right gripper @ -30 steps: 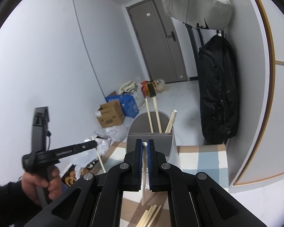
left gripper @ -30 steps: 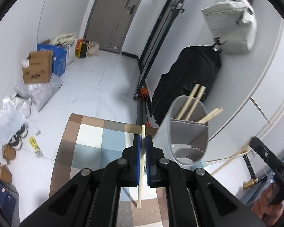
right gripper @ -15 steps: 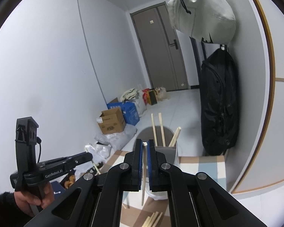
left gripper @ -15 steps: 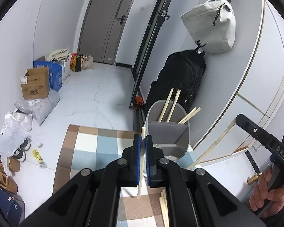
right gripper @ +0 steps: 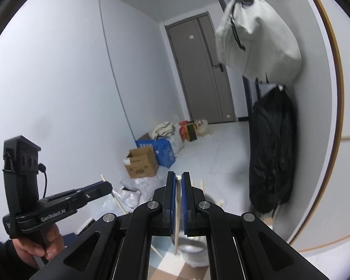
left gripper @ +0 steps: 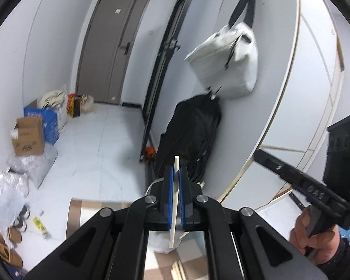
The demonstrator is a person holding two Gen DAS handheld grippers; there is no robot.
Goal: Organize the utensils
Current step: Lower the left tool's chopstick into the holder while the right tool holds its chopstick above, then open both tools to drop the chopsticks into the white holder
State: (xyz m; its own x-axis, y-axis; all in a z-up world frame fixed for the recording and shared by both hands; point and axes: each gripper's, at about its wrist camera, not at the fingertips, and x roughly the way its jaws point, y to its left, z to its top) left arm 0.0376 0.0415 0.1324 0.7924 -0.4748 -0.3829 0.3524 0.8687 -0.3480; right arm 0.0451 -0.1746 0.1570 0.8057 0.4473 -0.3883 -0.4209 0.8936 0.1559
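My left gripper [left gripper: 175, 200], black with blue pads, is clamped on a single pale wooden chopstick [left gripper: 174, 200] that stands nearly upright between the pads, its top poking above them and its lower end hanging free below. My right gripper [right gripper: 179, 203], of the same make, is clamped the same way on a second pale wooden chopstick [right gripper: 177, 212], which also stands almost upright with its lower end free.

Below and just beyond both grippers stands the light grey plastic utensil holder [right gripper: 193, 245]; only part of its rim and wall shows past the gripper bodies, and blur keeps me from telling its compartments apart. A few more pale chopstick tips [right gripper: 201, 183] rise from it just right of my right gripper. The holder sits on a checked mat [left gripper: 86, 212] of brown, beige and blue squares on the white tiled floor, and loose pale chopsticks [left gripper: 178, 271] lie on the mat near its closer edge.

In the left wrist view my right hand [left gripper: 315, 240] grips its handle at the lower right; in the right wrist view my left hand [right gripper: 38, 245] grips its handle at the lower left.

A black backpack [left gripper: 191, 137] leans against the wall beyond the mat, under a hanging pale grey bag [left gripper: 226, 60].
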